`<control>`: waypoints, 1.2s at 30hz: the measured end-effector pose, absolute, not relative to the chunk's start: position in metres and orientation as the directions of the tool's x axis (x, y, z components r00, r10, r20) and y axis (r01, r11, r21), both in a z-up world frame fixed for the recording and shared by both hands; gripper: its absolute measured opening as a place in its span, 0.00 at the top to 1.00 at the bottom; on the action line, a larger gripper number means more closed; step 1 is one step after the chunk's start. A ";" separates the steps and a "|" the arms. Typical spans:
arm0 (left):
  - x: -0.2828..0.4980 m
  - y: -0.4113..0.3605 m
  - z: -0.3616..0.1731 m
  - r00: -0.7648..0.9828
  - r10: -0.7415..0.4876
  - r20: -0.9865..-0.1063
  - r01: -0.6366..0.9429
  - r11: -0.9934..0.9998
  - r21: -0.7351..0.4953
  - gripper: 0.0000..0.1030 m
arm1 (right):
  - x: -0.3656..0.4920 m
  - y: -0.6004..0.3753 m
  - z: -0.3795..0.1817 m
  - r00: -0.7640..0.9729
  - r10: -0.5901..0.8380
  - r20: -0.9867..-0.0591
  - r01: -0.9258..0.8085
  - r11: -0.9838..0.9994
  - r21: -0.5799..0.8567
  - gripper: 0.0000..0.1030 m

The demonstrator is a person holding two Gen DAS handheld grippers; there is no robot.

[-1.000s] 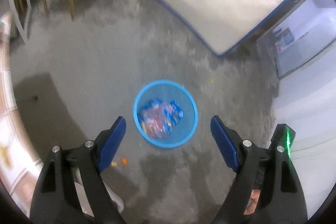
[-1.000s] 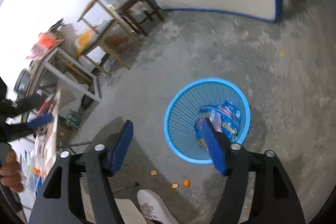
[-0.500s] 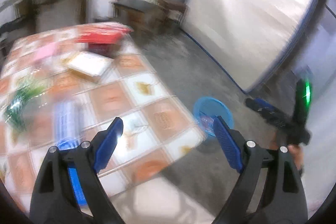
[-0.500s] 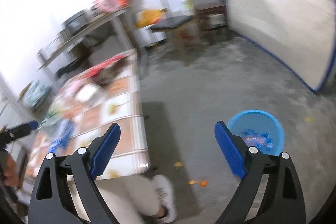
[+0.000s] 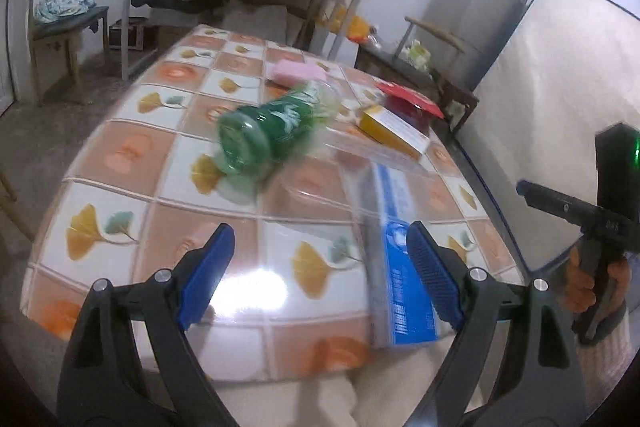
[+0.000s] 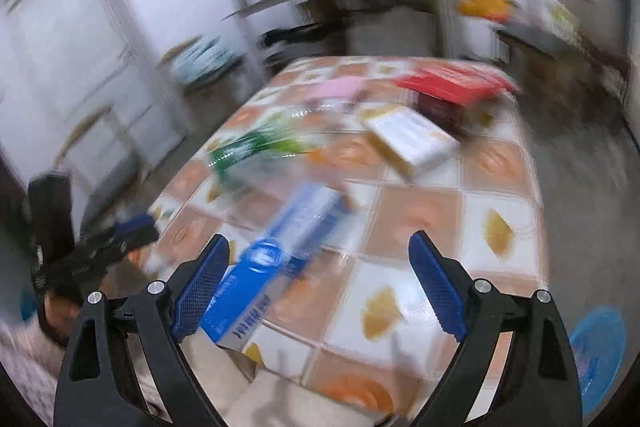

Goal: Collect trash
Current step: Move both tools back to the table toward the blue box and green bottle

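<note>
— What's on the worktop (image 5: 120, 155)? Count it for me.

— One green plastic bottle (image 5: 266, 133) lying on its side, one long blue box (image 5: 402, 279) near the front edge, one yellow-and-white box (image 5: 394, 133) behind it, one red box (image 5: 412, 103) further back, and one pink pack (image 5: 296, 71) at the far end. Five things, all on the tiled cloth.

— And the bin?

— One blue basket (image 6: 598, 351) on the floor, off the corner of the worktop, low right in the right wrist view.

— How are the grippers held?

— Both hover over the front edge, pointing across the top. The left gripper (image 5: 320, 267) has its fingers (image 5: 208, 267) spread wide with nothing between them; the blue box lies under its right-hand pad. The right gripper (image 6: 320, 279) is spread just as wide and grips nothing; the blue box's near end lies beside its left pad. That view is blurred. In the left wrist view a bare hand (image 5: 588, 279) grips the right gripper's handle.
</note>
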State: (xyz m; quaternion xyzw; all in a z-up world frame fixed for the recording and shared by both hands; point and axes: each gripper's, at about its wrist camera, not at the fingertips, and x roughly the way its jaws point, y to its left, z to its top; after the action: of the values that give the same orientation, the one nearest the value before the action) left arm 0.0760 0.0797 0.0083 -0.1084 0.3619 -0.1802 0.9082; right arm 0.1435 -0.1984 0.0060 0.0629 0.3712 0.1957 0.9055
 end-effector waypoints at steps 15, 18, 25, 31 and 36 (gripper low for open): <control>0.096 0.086 -0.032 0.614 -0.482 -0.625 0.296 0.875 -0.384 0.19 | 0.256 -0.072 -0.005 0.305 0.275 -0.912 -0.804 0.587 -0.092 0.07; 0.100 0.088 -0.036 0.607 -0.490 -0.626 0.299 0.870 -0.392 0.19 | 0.280 -0.065 -0.018 0.206 0.245 -0.948 -0.824 0.566 -0.033 0.07; 0.106 0.097 -0.040 0.604 -0.501 -0.620 0.288 0.862 -0.416 0.19 | 0.304 -0.056 -0.044 0.118 0.191 -0.974 -0.832 0.554 0.008 0.06; 0.109 0.098 -0.043 0.602 -0.503 -0.621 0.287 0.861 -0.420 0.19 | 0.313 -0.056 -0.060 0.048 0.190 -0.981 -0.818 0.570 0.070 0.06; 0.109 0.098 -0.043 0.603 -0.499 -0.622 0.282 0.863 -0.419 0.19 | 0.306 -0.053 -0.058 0.062 0.203 -0.977 -0.835 0.547 0.060 0.10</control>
State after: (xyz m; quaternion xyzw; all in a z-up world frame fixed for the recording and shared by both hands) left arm 0.1090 0.0983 -0.0433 -0.1404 0.3867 -0.2208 0.8843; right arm 0.3064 -0.0532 -0.0583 -0.2793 0.5659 0.3855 0.6731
